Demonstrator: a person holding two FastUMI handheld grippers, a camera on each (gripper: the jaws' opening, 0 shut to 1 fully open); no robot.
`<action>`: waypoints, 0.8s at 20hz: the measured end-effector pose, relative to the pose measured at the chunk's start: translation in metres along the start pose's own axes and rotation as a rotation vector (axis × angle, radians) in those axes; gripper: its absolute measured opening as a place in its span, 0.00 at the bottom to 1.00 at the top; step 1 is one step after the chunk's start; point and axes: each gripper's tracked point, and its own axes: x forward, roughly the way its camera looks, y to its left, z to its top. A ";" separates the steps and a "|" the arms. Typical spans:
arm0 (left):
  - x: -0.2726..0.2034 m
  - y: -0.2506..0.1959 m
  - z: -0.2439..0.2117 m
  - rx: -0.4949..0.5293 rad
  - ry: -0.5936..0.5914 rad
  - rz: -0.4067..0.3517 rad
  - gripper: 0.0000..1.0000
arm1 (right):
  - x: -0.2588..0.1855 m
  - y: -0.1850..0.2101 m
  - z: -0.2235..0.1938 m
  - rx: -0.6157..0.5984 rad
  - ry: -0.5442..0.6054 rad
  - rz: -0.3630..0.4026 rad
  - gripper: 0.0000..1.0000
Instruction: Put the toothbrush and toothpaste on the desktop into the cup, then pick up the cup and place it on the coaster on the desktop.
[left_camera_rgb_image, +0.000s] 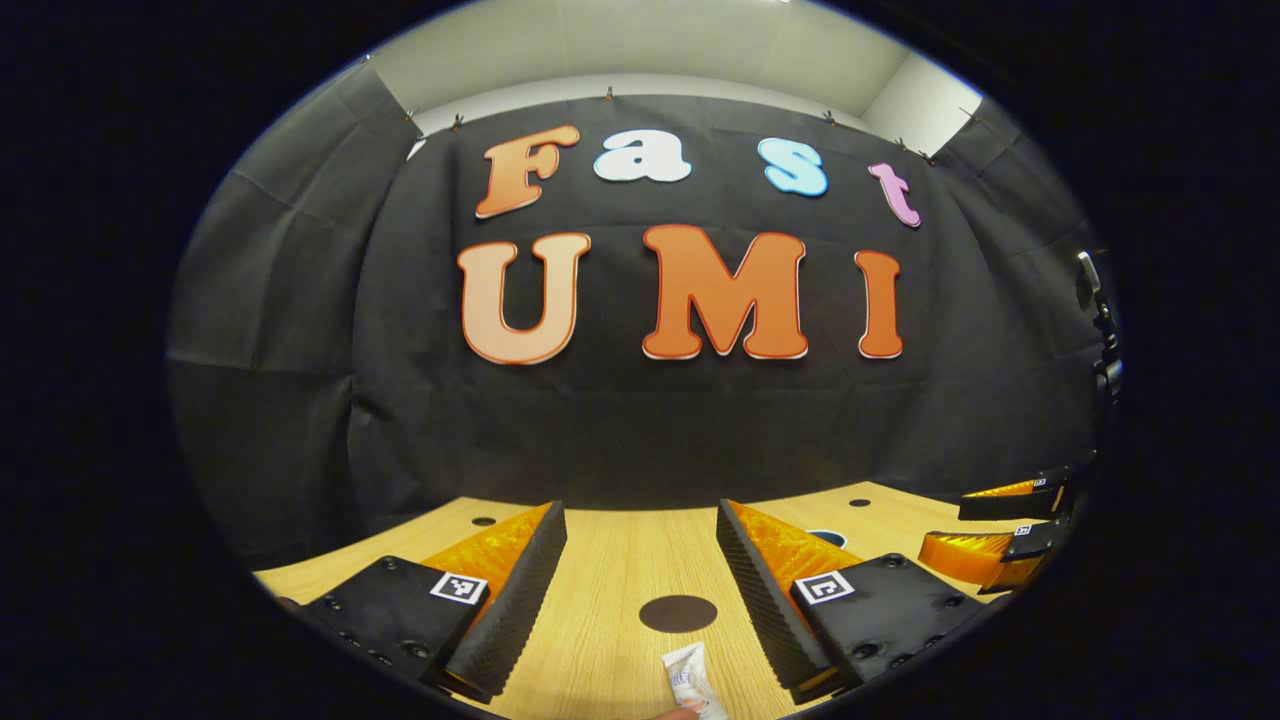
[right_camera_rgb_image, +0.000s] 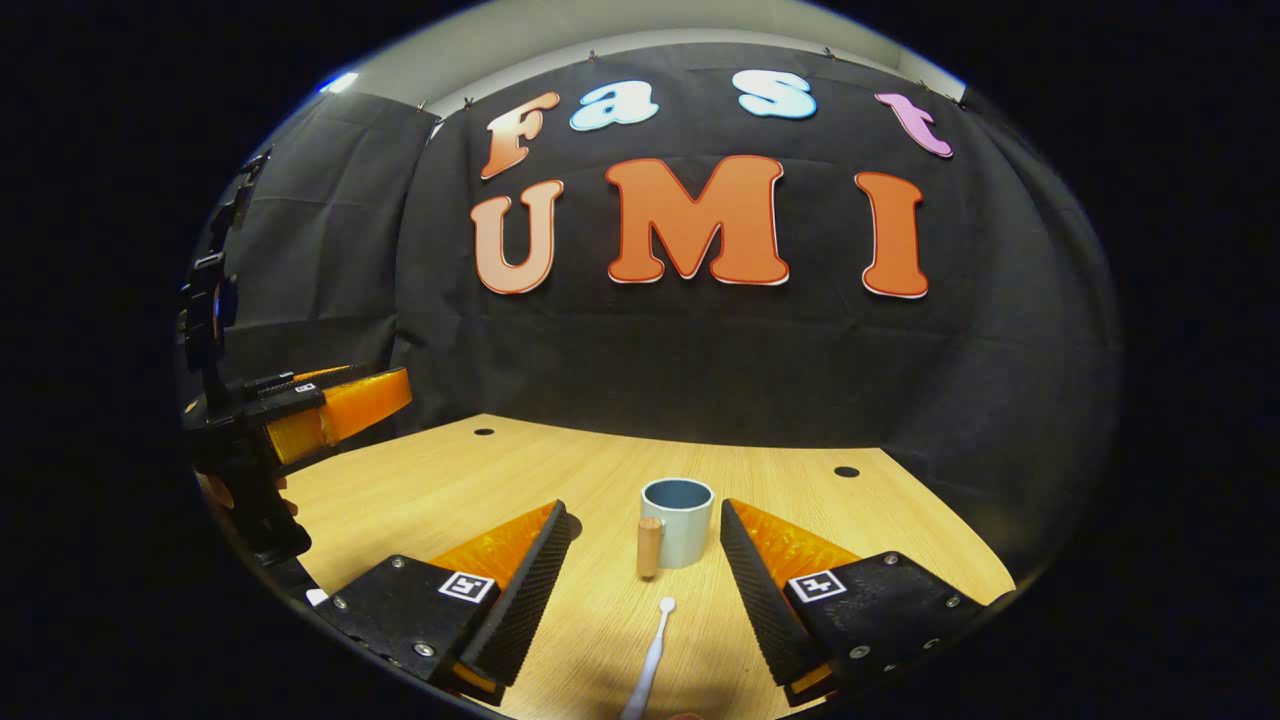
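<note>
**Both claws wide open above the counter, nothing held**

The wooden counter (right_camera_rgb_image: 560, 470) spans the lower part of both views, light-grained, with small dark holes near its far edge.

The left claw (left_camera_rgb_image: 640, 590) hangs over it with its jaws spread wide and nothing between them but bare wood. It also shows at the left edge of the right gripper view, side-on, held by a hand of which only a sliver can be seen. The right claw (right_camera_rgb_image: 645, 590) is likewise spread wide and grips nothing; in the left gripper view its fingers appear at the far right edge, partly cut off.

The cup (right_camera_rgb_image: 678, 520), pale blue-grey with a wooden handle on its left side, stands upright on the counter between the right claw's fingers but farther off, touching neither. In the left gripper view a little of its rim peeks past the right-hand finger.

The coaster (left_camera_rgb_image: 677, 613), a dark round disc, lies flat between the left claw's fingers.

The toothbrush (right_camera_rgb_image: 650, 655) lies with its long axis running roughly away from the camera, its small round end pointing toward the cup (the near end is cut off at the bottom).

The toothpaste (left_camera_rgb_image: 692, 682) lies just short of the coaster, its flat crimped end toward it; its lower part is cut off.
</note>
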 end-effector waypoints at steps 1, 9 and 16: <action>0.003 -0.001 -0.010 -0.007 0.035 -0.009 0.96 | 0.001 -0.003 -0.004 0.002 0.014 -0.008 0.91; 0.012 -0.012 -0.059 0.011 0.219 -0.045 0.96 | 0.007 -0.010 -0.040 0.020 0.139 -0.012 0.91; 0.014 -0.018 -0.111 -0.003 0.387 -0.057 0.96 | 0.012 -0.008 -0.078 0.032 0.277 -0.003 0.86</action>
